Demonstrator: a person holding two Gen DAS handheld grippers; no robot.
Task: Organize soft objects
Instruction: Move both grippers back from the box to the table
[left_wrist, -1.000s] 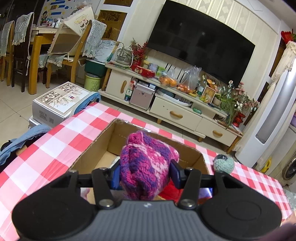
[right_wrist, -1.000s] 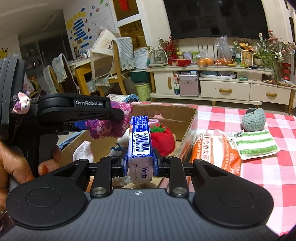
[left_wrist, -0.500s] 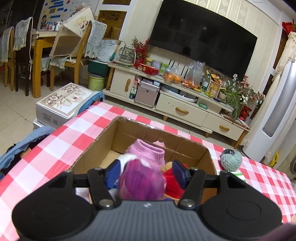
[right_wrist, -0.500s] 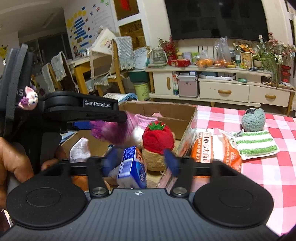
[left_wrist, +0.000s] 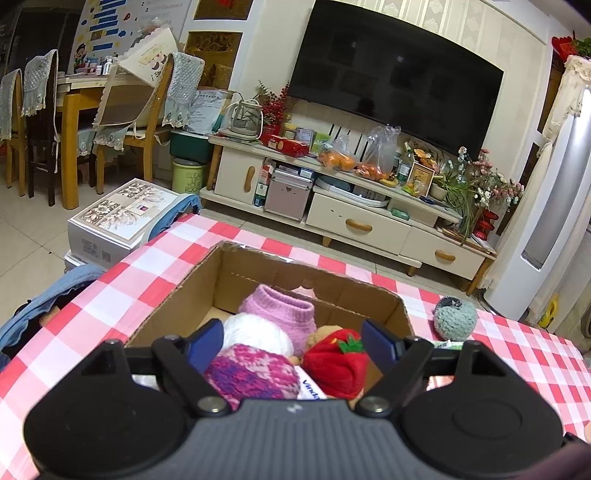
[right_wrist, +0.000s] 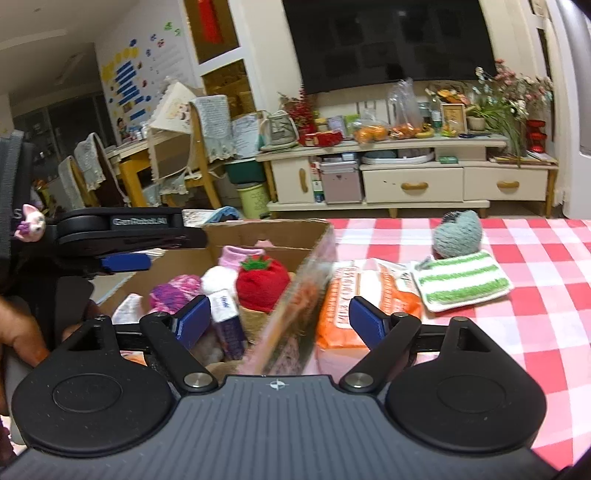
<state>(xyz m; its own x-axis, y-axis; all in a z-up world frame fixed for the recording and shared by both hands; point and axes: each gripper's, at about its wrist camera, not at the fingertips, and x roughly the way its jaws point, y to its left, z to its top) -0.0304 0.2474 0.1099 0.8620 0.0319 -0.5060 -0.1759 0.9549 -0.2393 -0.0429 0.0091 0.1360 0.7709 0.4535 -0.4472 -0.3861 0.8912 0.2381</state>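
Both tools spread wide, just been opening, gripping nothing: left tool (left_wrist: 293, 338) above pink-purple knit hat (left_wrist: 253, 373) in cardboard box (left_wrist: 177, 295); right tool (right_wrist: 280, 321) above tissue pack (right_wrist: 227, 317).

A table under a red-and-white checked cloth (right_wrist: 535, 266) carries everything; an open brown cardboard box (left_wrist: 236, 273) sits on its left part; just right of the box lies an orange-and-white plastic packet (right_wrist: 365, 291); beside that lies a flat green-and-white striped knitted pad (right_wrist: 461, 277); a grey-green crocheted ball (right_wrist: 458, 234) rests at the pad's far edge.
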